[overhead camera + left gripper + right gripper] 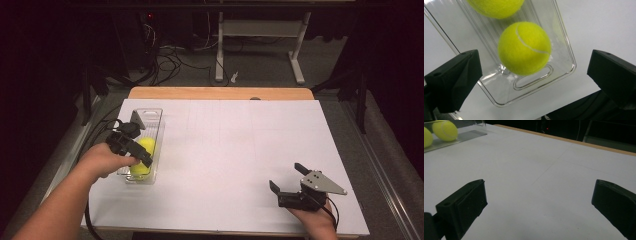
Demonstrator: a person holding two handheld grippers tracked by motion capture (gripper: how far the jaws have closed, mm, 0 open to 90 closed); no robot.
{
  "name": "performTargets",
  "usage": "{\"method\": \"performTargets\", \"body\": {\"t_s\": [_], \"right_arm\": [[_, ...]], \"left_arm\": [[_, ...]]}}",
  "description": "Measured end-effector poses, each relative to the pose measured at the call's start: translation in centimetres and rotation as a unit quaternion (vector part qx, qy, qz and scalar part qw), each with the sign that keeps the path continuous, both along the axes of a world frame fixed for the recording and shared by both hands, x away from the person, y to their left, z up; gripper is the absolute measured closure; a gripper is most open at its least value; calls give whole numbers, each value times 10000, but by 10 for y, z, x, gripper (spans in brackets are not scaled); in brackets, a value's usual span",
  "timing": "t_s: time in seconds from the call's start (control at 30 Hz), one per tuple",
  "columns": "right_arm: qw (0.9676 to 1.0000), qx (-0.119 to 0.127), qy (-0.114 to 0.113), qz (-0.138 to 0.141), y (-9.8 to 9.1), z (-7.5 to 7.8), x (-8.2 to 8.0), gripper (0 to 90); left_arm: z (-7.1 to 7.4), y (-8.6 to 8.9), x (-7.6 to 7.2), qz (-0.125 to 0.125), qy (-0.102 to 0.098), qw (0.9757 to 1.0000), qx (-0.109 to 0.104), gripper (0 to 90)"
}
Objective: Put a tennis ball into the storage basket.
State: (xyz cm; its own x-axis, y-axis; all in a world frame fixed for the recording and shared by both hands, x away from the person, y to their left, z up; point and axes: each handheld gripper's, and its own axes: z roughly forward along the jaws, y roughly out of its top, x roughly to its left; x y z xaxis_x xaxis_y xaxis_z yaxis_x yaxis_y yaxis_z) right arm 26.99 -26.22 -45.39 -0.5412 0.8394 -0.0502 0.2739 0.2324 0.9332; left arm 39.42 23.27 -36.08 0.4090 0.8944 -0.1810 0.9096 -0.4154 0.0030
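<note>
- My left gripper [534, 75] hangs over the clear plastic tray [564, 50], jaws wide, nothing pinched; a fuzzy yellow tennis ball [524, 48] sits loose in the tray near its handle slot.
- A second ball [496, 7] lies further along.
- The tray hugs the table's [240, 145] left edge; lots of bare white surface to its right.
- My right gripper [290, 182] rests near the front edge, jaws wide, empty.

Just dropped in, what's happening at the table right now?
A person's left tool hangs open over a clear plastic tray at the table's left side. Two yellow-green felt tennis balls are in the tray, the nearer ball between the jaws but untouched, the farther ball beyond it. The right tool waits open above the white table sheet.
</note>
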Motion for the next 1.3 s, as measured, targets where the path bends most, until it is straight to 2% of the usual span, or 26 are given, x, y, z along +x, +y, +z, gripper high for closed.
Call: {"method": "performTargets", "body": {"t_s": [0.33, 0.67, 0.97, 1.3], "right_arm": [[10000, -9, 3, 6, 1, 0, 0, 5], [10000, -13, -1, 8, 1, 0, 0, 5], [10000, -20, -5, 3, 1, 0, 0, 5], [10000, 10, -23, 0, 0, 1, 0, 5]], "left_arm": [[1, -7, -3, -65, -110, 9999, 78, 9], [2, -20, -5, -206, -206, 9996, 19, 9], [3, -44, -5, -423, -219, 9989, 33, 9], [7, -83, -4, -709, -238, 9972, 14, 9]]}}
